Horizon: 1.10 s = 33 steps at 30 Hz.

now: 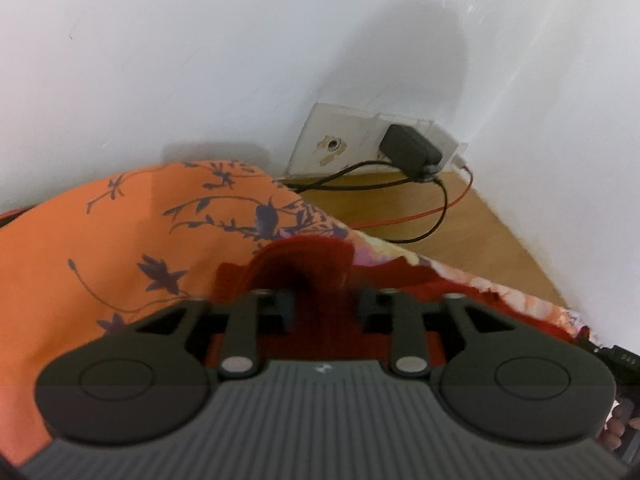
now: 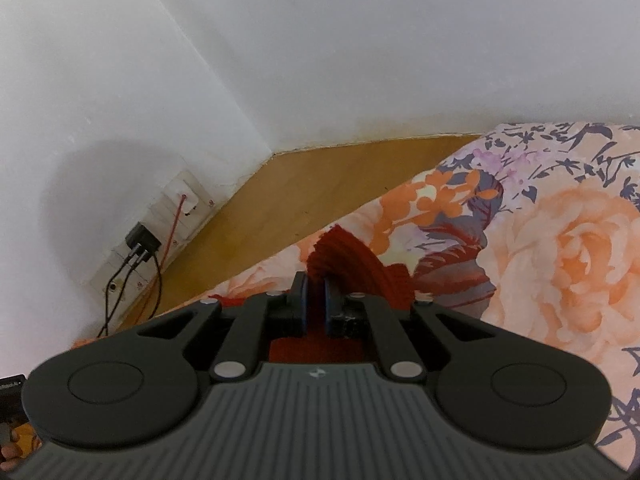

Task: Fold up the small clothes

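A: Where is the red knit garment (image 2: 352, 256)?

B: It lies on the flowered bedsheet (image 2: 560, 264), near the edge by the wooden ledge (image 2: 320, 184). Both grippers are at it.

A: What is the right gripper (image 2: 315, 304) doing?

B: Its jaws are drawn close together, with a bunched ridge of the red knit pinched between the blue pads (image 2: 329, 308). The cloth fans up and away from the tips.

A: And the left gripper (image 1: 322, 300)?

B: Its jaws stand spread apart. The red knit garment (image 1: 308, 256) sits in the gap between the fingers (image 1: 282, 304) and rises in a dark fold ahead of them, but the picture is blurred, and I cannot tell whether either finger touches it.

A: What surrounds it in the left wrist view?

B: An orange stretch of the bedsheet (image 1: 100, 240) with dark flower sprigs fills the left side. Beyond, the ledge runs into the corner of the white wall (image 1: 240, 40).

A: Anything on that wall?

B: A socket plate (image 1: 340, 140) with a black charger (image 1: 410, 146) plugged in, a black cable (image 1: 432, 224) and a red cable (image 1: 400, 218) trailing over the wood.
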Each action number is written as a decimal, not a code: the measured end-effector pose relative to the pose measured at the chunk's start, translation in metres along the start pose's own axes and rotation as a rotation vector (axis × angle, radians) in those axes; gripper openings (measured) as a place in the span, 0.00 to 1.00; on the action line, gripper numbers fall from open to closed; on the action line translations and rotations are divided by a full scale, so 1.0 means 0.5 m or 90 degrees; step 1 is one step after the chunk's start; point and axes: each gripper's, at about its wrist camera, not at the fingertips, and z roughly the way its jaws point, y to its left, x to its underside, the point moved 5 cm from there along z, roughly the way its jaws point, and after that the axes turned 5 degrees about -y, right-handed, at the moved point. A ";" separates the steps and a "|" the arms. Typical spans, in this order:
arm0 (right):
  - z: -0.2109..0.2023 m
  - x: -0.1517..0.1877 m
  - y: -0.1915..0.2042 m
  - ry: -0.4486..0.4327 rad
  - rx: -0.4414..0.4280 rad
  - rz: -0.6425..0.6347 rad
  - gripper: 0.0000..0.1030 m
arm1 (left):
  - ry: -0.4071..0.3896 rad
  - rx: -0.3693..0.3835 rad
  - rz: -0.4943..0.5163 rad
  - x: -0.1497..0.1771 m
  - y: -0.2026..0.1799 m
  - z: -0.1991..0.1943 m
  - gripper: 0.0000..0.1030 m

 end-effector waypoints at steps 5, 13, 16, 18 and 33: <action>-0.034 -0.011 0.014 -0.014 -0.008 -0.002 0.40 | -0.028 -0.006 0.036 -0.017 -0.023 -0.037 0.52; -0.115 -0.016 0.023 -0.030 -0.021 -0.009 0.57 | 0.002 -0.015 0.066 0.003 -0.043 -0.068 0.52; -0.147 -0.014 0.015 -0.033 -0.017 -0.007 0.64 | 0.022 -0.016 0.073 0.021 -0.049 -0.081 0.52; -0.168 -0.010 0.005 -0.028 -0.015 -0.002 0.67 | 0.039 -0.023 0.076 0.035 -0.052 -0.088 0.52; -0.224 0.058 -0.080 0.056 -0.029 0.040 0.77 | 0.118 -0.035 0.095 0.135 -0.101 -0.137 0.52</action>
